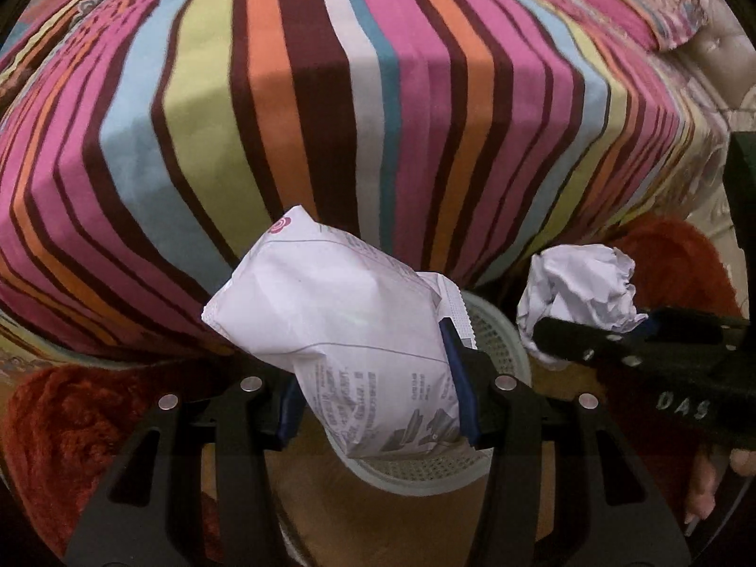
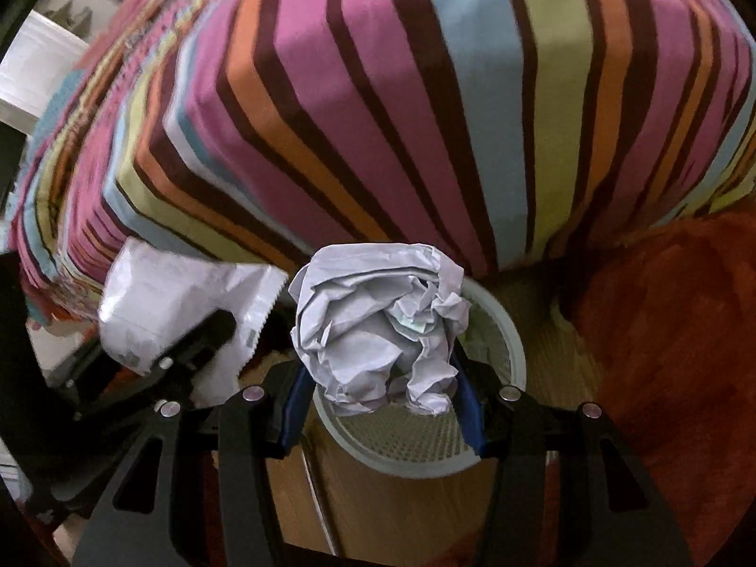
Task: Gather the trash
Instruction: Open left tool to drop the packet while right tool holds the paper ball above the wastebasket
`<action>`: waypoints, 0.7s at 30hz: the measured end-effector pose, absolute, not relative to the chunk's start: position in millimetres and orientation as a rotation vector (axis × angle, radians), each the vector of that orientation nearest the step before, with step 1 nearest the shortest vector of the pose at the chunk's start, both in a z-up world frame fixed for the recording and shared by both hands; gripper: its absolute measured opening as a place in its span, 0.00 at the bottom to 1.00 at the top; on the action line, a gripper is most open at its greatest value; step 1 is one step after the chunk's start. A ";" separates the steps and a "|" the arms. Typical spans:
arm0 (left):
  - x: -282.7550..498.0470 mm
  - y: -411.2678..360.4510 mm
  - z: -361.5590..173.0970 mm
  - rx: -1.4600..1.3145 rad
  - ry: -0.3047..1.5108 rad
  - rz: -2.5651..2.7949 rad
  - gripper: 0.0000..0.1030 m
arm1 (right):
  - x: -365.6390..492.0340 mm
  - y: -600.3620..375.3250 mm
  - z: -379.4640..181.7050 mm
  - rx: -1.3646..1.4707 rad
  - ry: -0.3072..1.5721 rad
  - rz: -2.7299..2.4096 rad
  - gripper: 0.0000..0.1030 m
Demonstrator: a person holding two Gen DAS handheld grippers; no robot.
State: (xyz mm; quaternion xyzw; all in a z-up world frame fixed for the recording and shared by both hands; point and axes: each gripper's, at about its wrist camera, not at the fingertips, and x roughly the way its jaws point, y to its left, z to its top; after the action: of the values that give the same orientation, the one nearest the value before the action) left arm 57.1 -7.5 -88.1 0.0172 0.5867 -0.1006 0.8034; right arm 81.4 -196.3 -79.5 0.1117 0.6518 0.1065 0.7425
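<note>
White printed packet (image 1: 349, 345) sits pinched between the blue pads of the left tongs (image 1: 378, 401), its upper end jutting past the tips. Crumpled paper ball (image 2: 378, 330) pinched likewise in the right tongs (image 2: 382, 401). Both hang over a pale mesh wastebasket (image 2: 515, 349) on the wood floor (image 2: 406, 515); contents unclear, possibly empty. Striped bed (image 1: 330, 94) behind, red rug (image 2: 661, 330) alongside.

My left gripper (image 1: 378, 392) clamps a white printed packet (image 1: 340, 330) over the mesh wastebasket (image 1: 496, 330); right gripper (image 1: 609, 330) grips crumpled paper (image 1: 576, 288) just beside.
</note>
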 end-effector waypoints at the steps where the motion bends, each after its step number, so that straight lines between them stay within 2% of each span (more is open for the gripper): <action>1: 57.0 -9.9 -92.4 0.050 1.275 -0.217 0.49 | 80.9 -196.5 -82.8 0.237 1.447 0.228 0.48; 21: 65.4 -59.0 -204.2 0.286 1.716 -0.282 0.49 | 95.3 -191.4 -168.4 0.244 1.787 0.057 0.48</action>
State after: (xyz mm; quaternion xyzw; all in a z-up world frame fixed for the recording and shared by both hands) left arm 65.4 -59.0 -204.2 0.1254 0.7512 -0.1233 0.6363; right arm 95.3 -191.4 -168.4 0.1060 0.7771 0.0247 0.6199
